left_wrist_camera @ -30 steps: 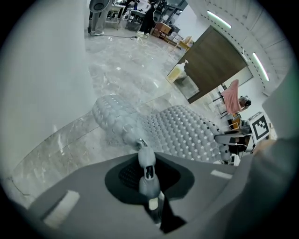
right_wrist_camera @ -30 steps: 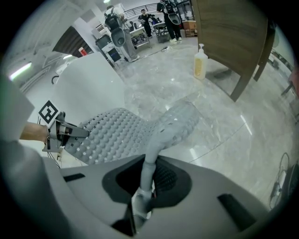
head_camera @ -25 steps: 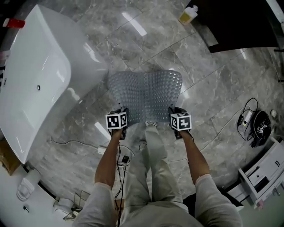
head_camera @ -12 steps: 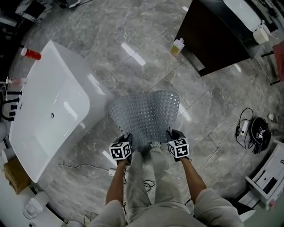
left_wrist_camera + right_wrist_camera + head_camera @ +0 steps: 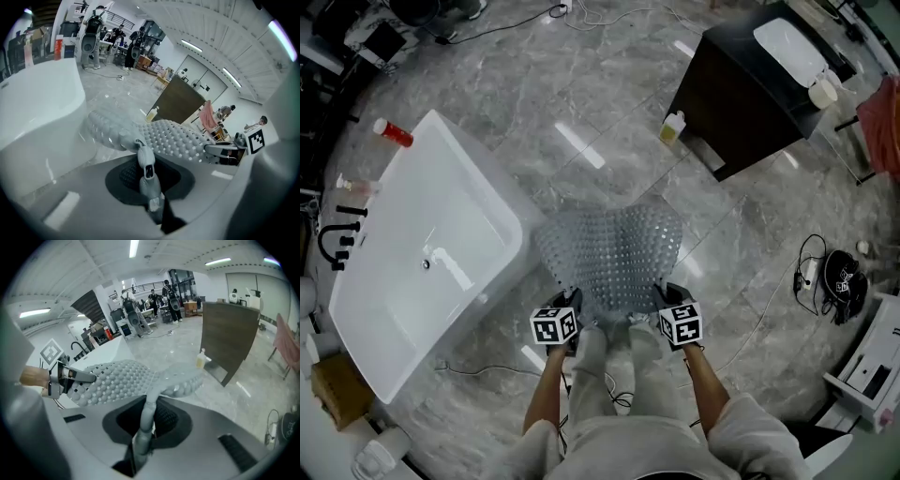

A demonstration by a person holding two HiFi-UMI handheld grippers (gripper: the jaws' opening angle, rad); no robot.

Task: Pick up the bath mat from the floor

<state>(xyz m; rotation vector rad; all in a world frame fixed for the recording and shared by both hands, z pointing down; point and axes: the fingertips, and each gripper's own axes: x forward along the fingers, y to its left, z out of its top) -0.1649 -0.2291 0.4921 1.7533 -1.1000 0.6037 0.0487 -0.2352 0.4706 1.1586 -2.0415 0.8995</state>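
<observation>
The bath mat (image 5: 614,255) is grey and see-through, covered in round bumps. It hangs over the marble floor beside the bathtub, sagging away from its near edge. My left gripper (image 5: 569,302) is shut on the near left corner, and my right gripper (image 5: 667,294) is shut on the near right corner. In the left gripper view the mat (image 5: 176,138) spreads out from the closed jaws of the left gripper (image 5: 140,146), with the right gripper (image 5: 226,153) at its far corner. In the right gripper view a fold of mat (image 5: 119,378) is pinched in the right gripper (image 5: 152,400).
A white bathtub (image 5: 412,253) lies close on the left, with a red-capped bottle (image 5: 394,132) on its rim. A dark vanity cabinet (image 5: 741,103) stands at the back right, a yellow bottle (image 5: 672,127) beside it. Cables and a black device (image 5: 842,279) lie right.
Both grippers have risen together with the mat's near edge in them. The mat has come up off the floor, and more of the room shows around it.
</observation>
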